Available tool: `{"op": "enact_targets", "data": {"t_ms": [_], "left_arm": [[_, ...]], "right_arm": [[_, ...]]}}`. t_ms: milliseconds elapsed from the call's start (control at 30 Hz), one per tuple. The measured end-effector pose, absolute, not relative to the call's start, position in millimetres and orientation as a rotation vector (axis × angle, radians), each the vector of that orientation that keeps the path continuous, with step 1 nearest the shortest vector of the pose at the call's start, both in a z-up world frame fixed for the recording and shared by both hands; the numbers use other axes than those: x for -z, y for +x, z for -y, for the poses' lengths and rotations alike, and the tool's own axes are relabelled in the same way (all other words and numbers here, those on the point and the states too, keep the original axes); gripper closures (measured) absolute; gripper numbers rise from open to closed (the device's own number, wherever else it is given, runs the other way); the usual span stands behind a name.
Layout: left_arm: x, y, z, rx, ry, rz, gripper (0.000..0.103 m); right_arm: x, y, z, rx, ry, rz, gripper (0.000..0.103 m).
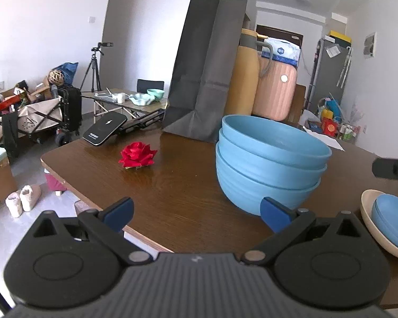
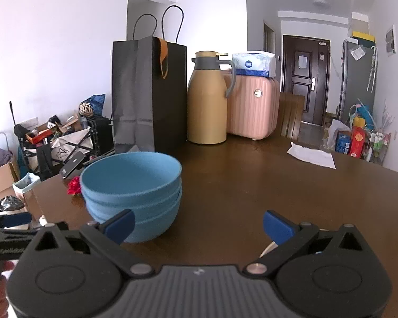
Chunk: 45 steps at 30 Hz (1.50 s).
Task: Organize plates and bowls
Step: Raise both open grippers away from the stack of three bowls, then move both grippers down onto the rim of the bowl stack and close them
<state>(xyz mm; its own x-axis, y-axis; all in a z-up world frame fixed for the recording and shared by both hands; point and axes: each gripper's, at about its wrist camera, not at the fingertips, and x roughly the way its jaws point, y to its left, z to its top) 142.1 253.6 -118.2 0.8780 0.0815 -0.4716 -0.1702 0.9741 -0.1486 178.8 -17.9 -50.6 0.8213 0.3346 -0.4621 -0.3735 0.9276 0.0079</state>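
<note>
Three nested light-blue bowls [image 1: 268, 164] stand upright on the brown table [image 1: 172, 185]; the right wrist view shows the same stack of bowls [image 2: 132, 188] on the table [image 2: 252, 185]. My left gripper [image 1: 197, 213] is open and empty, just short of the stack, its right finger by the bottom bowl's base. At the right edge a beige plate [image 1: 371, 222] holds a small blue dish [image 1: 392, 220]. My right gripper [image 2: 199, 226] is open and empty, the stack just beyond its left finger. A piece of the right gripper shows at the far right of the left wrist view.
A tall black paper bag [image 1: 204, 66], a tan thermos jug [image 2: 208, 100] and a pink case [image 2: 252, 106] line the table's back. A red paper flower [image 1: 138, 156] and a black charger pad [image 1: 106, 129] lie at the left. White paper [image 2: 311, 156] lies at far right.
</note>
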Motion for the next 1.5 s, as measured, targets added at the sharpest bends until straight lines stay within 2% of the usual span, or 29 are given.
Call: {"op": "enact_targets", "data": {"t_ms": [800, 1233, 1500], "left_arm": [[76.2, 204.2, -271.9, -0.006, -0.205, -0.497, 0.000], [66.7, 246.7, -295.1, 0.001, -0.259, -0.660, 0.000], [66.4, 271.5, -307.1, -0.033, -0.354, -0.796, 0.000]], "right_arm": [[34.9, 273.9, -20.1, -0.471, -0.011, -0.712, 0.000], [26.0, 291.5, -29.0, -0.477, -0.037, -0.780, 0.000], [34.0, 311.4, -34.9, -0.441, 0.020, -0.926, 0.000]]}}
